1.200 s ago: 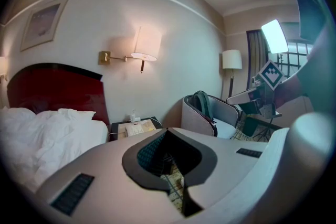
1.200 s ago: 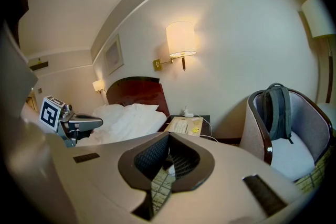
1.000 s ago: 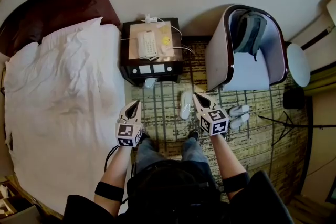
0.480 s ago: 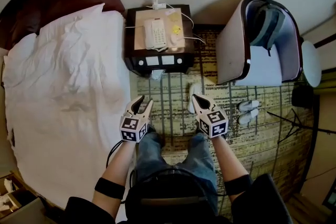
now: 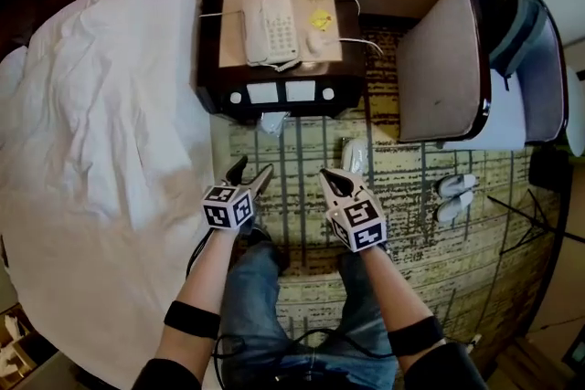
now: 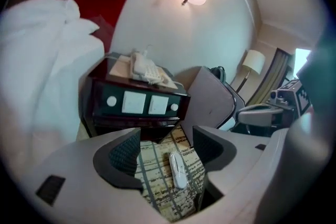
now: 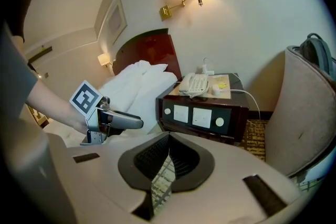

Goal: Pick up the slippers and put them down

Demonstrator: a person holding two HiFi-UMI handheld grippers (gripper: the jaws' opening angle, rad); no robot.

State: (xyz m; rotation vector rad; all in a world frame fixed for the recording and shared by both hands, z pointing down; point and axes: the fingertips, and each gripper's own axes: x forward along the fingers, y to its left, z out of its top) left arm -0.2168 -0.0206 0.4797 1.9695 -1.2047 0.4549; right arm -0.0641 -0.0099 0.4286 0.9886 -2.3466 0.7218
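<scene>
A white slipper (image 5: 355, 156) lies on the patterned carpet (image 5: 302, 160) between the nightstand and the armchair. In the left gripper view the same slipper (image 6: 178, 169) shows on the floor beyond the gap between the jaws, not touched. My left gripper (image 5: 250, 171) is open; its jaws have just been opening and nothing is between them. My right gripper (image 5: 327, 175) is shut and empty, its tip just short of the slipper. Two more white slippers (image 5: 454, 196) lie side by side at the armchair's foot.
A dark nightstand (image 5: 274, 91) with a white phone (image 5: 270, 27) and cables stands ahead. The bed (image 5: 91, 151) fills the left. An armchair (image 5: 448, 78) holding a backpack (image 5: 516, 14) stands on the right. A crumpled scrap (image 5: 272, 123) lies under the nightstand.
Both grippers have dropped towards the carpet, and the view has moved forward over the nightstand. The left jaws went from shut to open. The right jaws stayed shut.
</scene>
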